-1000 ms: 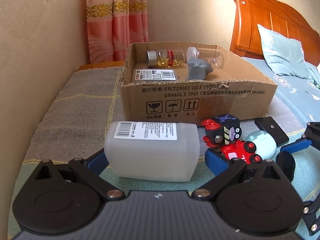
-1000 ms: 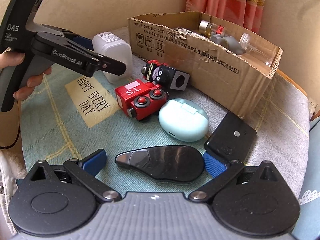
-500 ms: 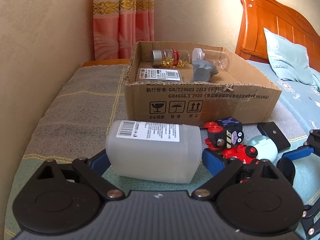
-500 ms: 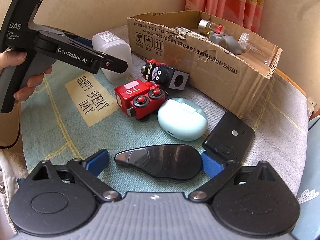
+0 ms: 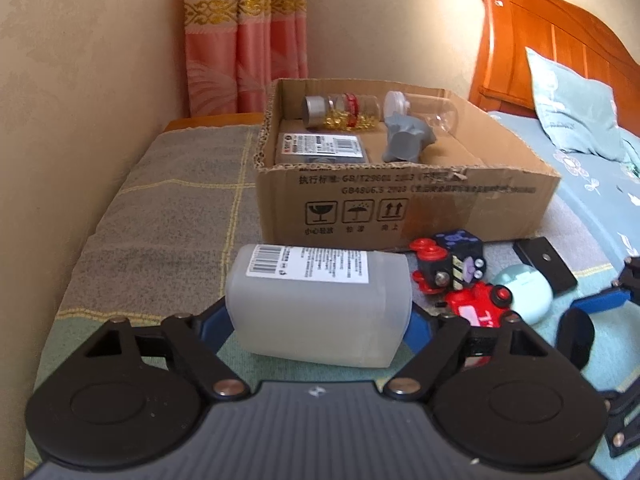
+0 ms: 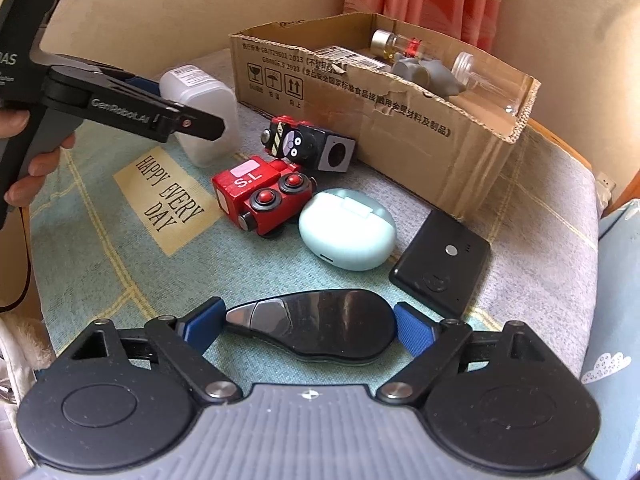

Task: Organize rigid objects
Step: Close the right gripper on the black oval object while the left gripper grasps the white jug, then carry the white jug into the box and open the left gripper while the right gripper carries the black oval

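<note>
My left gripper (image 5: 318, 322) is shut on a translucent white bottle (image 5: 320, 304) with a barcode label, held above the cloth; it also shows in the right wrist view (image 6: 200, 112). My right gripper (image 6: 308, 322) is shut on a glossy black teardrop-shaped object (image 6: 320, 324). A cardboard box (image 5: 400, 208) stands behind and holds a pill bottle (image 5: 340, 110), a clear jar (image 5: 424, 110), a grey figure (image 5: 406, 140) and a labelled flat pack (image 5: 320, 146).
On the cloth lie a red toy train (image 6: 260, 196), a black toy block (image 6: 308, 144), a mint earbud case (image 6: 346, 234) and a flat black device (image 6: 442, 258). A wall is at left, a bed with wooden headboard (image 5: 560, 40) at right.
My left gripper has lifted the white bottle off the cloth and carried it up towards the box. My right gripper has closed a little on the black object.
</note>
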Tool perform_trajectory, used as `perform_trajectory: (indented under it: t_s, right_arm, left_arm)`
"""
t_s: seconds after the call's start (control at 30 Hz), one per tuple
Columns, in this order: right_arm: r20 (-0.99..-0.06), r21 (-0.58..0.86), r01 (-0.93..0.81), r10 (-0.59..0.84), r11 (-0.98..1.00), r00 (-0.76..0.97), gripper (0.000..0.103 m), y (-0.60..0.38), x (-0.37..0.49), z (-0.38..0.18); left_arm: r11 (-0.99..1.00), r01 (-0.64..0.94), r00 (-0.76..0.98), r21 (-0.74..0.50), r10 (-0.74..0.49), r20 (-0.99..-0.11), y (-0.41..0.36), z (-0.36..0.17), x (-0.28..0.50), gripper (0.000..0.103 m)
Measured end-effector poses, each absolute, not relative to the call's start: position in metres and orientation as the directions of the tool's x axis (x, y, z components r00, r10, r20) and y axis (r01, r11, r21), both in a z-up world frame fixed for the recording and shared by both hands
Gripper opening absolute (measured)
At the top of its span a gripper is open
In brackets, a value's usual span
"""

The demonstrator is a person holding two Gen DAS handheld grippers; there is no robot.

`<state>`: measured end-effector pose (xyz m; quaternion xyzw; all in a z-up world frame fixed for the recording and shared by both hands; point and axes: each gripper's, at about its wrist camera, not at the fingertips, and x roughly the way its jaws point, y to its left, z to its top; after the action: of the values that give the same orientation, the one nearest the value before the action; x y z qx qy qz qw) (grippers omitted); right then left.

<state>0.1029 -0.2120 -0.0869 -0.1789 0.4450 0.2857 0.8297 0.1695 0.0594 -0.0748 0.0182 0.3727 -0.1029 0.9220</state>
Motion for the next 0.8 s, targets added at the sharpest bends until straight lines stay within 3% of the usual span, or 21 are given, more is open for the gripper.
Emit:
perform_trajectory:
  t_s: [0.5,0.8]
  right_arm:
    - [-0.820,-0.043,-0.622,0.328,0.782,0.469,0.093,-0.221,0.098,-0.060]
    - [-0.747,-0.081,-0.626,0.369,0.776,0.553,0.093,-0.225,0.112,-0.014]
  left_arm:
    - [0.929,0.369,0.689,-0.036,-0.300,-0.660,0.056,-0.021,0.148,0.082]
    - [0.919,0.391,0.765,0.051,-0.294,-0.573,0.044,0.027,0.188,0.082]
